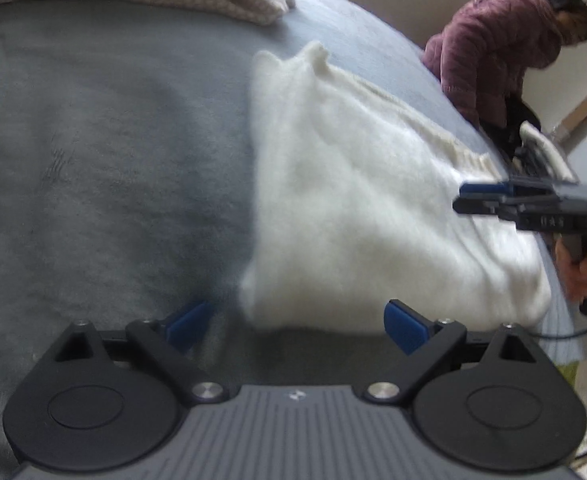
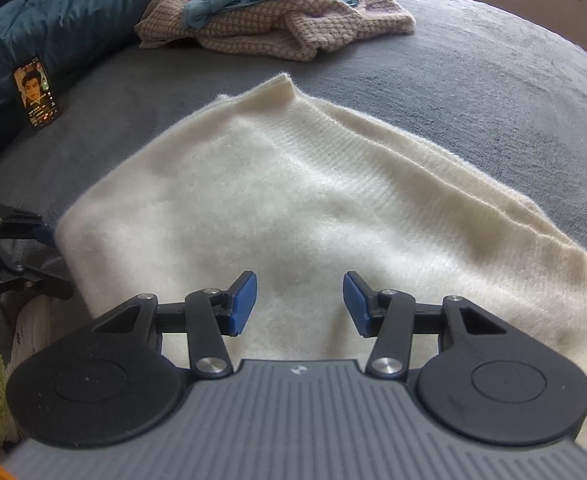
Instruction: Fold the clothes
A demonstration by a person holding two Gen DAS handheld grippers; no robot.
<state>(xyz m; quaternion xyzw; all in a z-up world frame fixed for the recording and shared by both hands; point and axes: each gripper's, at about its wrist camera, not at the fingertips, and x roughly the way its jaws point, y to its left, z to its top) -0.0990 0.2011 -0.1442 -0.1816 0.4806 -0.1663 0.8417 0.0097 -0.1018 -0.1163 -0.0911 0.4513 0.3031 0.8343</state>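
A: Two grippers, both gaping, nothing held?
B: Yes. Left gripper (image 1: pixel 297 326) has the sweater (image 1: pixel 357 208) edge just ahead of its fingers; right gripper (image 2: pixel 299 304) hovers over the sweater on the bed (image 2: pixel 473 80).

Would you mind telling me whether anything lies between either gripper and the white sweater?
Nothing visible does. The right gripper hangs open directly over the white sweater, and the left gripper is open at its near edge, with only bare grey blanket beside it.

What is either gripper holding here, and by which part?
Nothing. The left gripper and right gripper are both open over the white sweater.
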